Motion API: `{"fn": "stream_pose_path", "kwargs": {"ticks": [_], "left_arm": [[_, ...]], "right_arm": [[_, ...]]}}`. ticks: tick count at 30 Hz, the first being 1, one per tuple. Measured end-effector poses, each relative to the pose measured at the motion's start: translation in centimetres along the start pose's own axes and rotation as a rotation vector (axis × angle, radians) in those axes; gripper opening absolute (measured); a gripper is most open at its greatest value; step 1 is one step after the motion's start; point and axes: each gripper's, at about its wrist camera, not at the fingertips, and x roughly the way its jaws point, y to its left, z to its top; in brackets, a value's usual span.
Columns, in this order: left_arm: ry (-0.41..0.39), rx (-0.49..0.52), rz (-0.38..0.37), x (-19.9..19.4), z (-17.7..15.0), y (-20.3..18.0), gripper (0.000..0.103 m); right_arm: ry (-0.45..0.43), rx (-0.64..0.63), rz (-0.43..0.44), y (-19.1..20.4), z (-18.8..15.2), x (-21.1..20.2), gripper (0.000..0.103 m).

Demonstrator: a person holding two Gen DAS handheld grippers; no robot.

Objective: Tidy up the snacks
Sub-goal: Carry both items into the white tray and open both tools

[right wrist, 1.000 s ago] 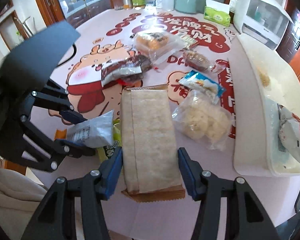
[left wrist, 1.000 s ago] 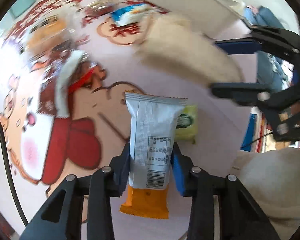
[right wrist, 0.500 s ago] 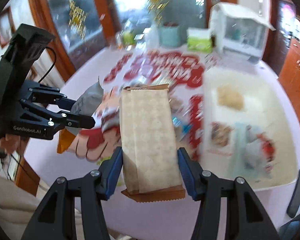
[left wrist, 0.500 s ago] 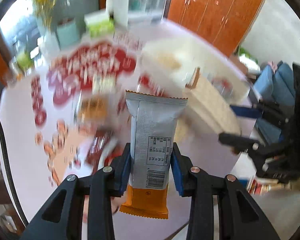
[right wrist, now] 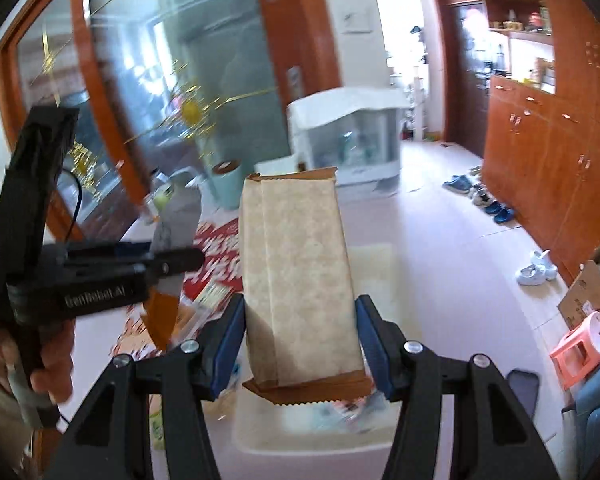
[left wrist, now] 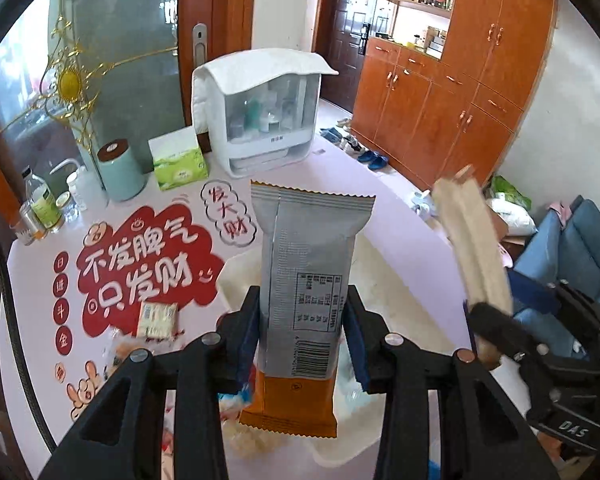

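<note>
My left gripper (left wrist: 300,338) holds a silver packet with an orange end (left wrist: 306,280) upright above the white tray (left wrist: 236,276). Its jaws are opening, though the blue pads still touch the packet's sides. My right gripper (right wrist: 300,340) is shut on a long tan packet (right wrist: 296,272), also above the white tray (right wrist: 376,258). In the left wrist view the right gripper (left wrist: 500,320) hangs to the right with the tan packet (left wrist: 472,244). In the right wrist view the left gripper (right wrist: 180,262), held by a hand, is at the left with the silver packet (right wrist: 176,216).
Small snack packs (left wrist: 156,318) lie on the pink table with its red print (left wrist: 140,272). At the back stand a white cabinet under a cloth (left wrist: 260,120), a green tissue box (left wrist: 180,164), a teal canister (left wrist: 120,168) and bottles (left wrist: 40,204).
Both grippers have risen from the table with their packets and tilted up. They now hang over the white tray, with the room behind them in view.
</note>
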Motion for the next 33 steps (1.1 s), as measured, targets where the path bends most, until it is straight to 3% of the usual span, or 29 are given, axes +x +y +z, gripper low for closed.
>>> {"fn": "stream_pose_path", "kwargs": {"ticks": [7,15,17,18,19,21,33], "left_arm": [[0.052,-0.058,0.03,5.2,1.1,-1.2,0.039],[0.106,-0.103,0.069,9.7,1.2,-0.4,0.038],[0.106,-0.103,0.062,10.2,1.4,-0.2,0.039],[0.106,-0.101,0.049,10.4,1.5,-0.2,0.049],[0.108,-0.1,0.031,10.7,1.6,-0.2,0.071],[0.101,-0.103,0.07,10.9,1.7,0.1,0.084],[0.065,-0.163,0.13,8.1,0.1,3.9,0.088]], "right_arm": [[-0.013,0.034,-0.033,-3.7,2.4,1.5,0.056],[0.044,0.062,-0.032,-5.8,2.3,4.9,0.055],[0.061,0.061,-0.035,-5.8,2.4,6.0,0.048],[0.064,0.052,-0.032,-5.9,2.5,6.6,0.048],[0.074,0.038,-0.032,-5.8,2.6,7.3,0.048],[0.1,0.026,-0.049,-5.5,2.6,8.5,0.048],[0.183,0.033,-0.002,-4.8,1.6,10.6,0.048]]}}
